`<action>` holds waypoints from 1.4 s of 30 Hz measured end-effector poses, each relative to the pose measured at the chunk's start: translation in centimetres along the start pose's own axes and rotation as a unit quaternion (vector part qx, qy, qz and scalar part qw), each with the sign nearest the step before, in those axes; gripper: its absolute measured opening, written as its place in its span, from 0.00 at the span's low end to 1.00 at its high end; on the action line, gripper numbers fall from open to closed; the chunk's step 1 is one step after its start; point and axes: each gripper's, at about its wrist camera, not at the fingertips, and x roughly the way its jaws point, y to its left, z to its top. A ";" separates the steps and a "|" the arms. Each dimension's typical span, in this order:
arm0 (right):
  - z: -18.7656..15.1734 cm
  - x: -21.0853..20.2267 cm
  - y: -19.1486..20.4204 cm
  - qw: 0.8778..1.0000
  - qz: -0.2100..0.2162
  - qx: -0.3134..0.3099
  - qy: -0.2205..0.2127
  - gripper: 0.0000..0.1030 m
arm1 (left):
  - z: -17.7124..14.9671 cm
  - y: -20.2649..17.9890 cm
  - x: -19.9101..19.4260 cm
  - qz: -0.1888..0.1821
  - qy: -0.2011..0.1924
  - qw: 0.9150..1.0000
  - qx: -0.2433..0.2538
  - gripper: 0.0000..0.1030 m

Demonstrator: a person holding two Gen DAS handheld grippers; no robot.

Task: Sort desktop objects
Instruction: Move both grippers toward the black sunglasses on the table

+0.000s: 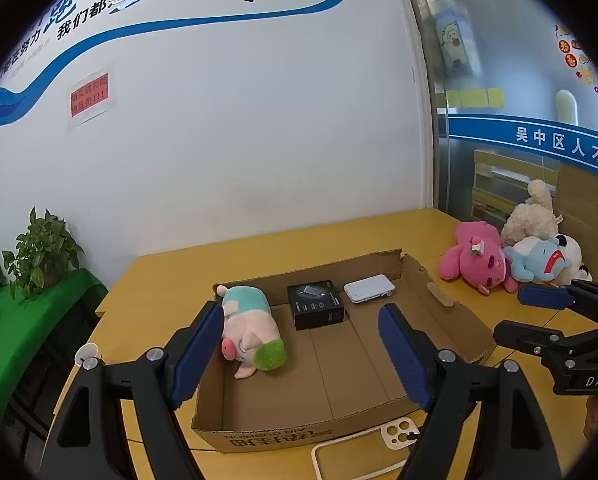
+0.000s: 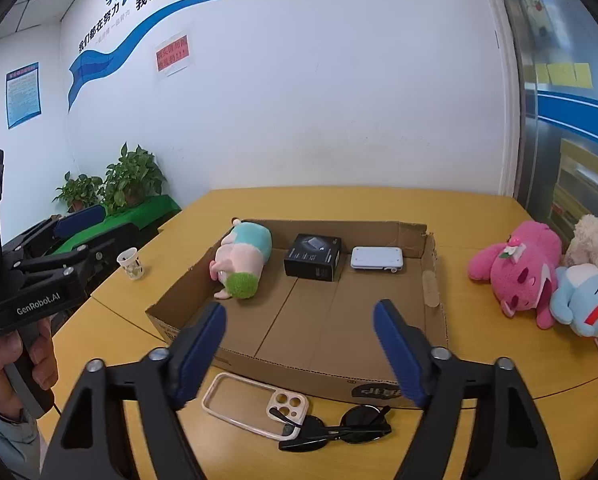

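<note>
- Blue-padded jaws of the left hand-held gripper point(image 1: 301, 354) stand apart with nothing between them, above the near end of the cardboard box point(image 1: 451, 312).
- Right hand-held gripper point(image 2: 299, 350): jaws likewise spread and released, nothing held; it hovers over the box's near wall.
- Nearest on the yellow counter point(image 2: 479, 216), just in front of the box: a clear phone case point(image 2: 255, 404) and, touching its camera end, black sunglasses point(image 2: 339, 428).
- Inside the box, left side: a pink pig plush point(image 2: 241, 266) lying on its side.
- Far end of the box: a black carton point(image 2: 314, 257) and beside it a white flat device point(image 2: 377, 259).
- Right of the box, on the counter: a pink bear plush point(image 2: 519, 268), a blue plush point(image 2: 583, 300) and a cream plush point(image 2: 597, 236), piled together.
- Left of the box: a paper cup point(image 2: 131, 264).
- Beyond the counter's left end: potted plants point(image 2: 115, 184) on a green cloth.
</note>
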 end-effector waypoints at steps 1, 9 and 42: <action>-0.1 0.3 0.0 1.000 0.005 0.000 0.004 0.62 | 0.0 0.0 0.1 0.001 0.000 1.000 0.002 0.77; -0.3 1.6 -0.1 1.000 0.014 -0.003 0.013 0.26 | -0.2 0.2 1.1 0.018 0.007 1.000 0.006 0.77; -15.2 9.2 -10.2 0.964 0.025 0.211 0.160 0.50 | -12.0 -6.6 10.7 -0.180 0.210 0.960 0.030 0.49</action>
